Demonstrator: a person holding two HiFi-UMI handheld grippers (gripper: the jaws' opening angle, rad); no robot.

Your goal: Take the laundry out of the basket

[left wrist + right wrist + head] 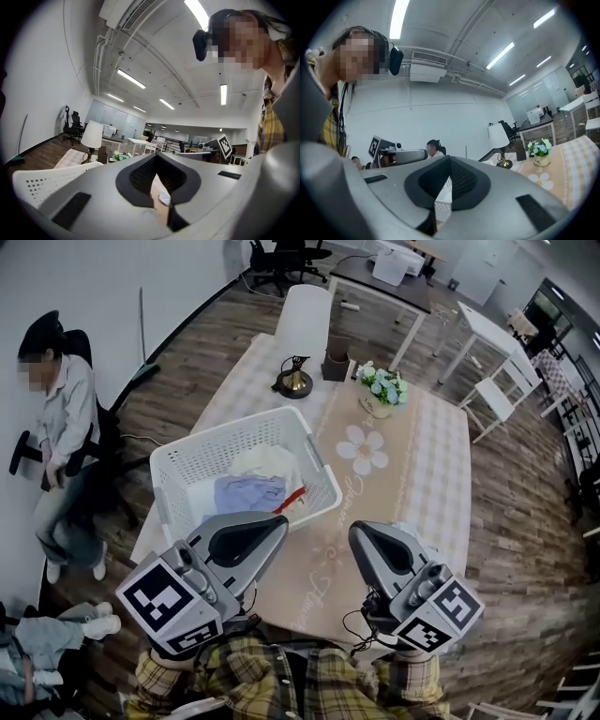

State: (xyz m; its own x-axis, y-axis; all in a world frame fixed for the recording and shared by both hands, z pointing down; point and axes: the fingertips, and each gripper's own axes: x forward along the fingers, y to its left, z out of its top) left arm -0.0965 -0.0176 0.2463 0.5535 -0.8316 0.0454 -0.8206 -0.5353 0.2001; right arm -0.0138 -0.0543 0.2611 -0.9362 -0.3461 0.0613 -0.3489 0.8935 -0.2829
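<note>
A white perforated laundry basket stands on the left half of the table. In it lie a white cloth, a lavender-blue cloth and a thin red item. My left gripper is held just before the basket's near right corner, its jaws shut with nothing between them. My right gripper is beside it over the table's front, also shut and holding nothing. In the left gripper view the basket's rim shows at the left. In the right gripper view its wall shows behind the jaws.
On the table behind the basket stand a white-shaded lamp, a brown box and a pot of flowers. A person sits on a chair by the left wall. White chairs and desks stand at the right.
</note>
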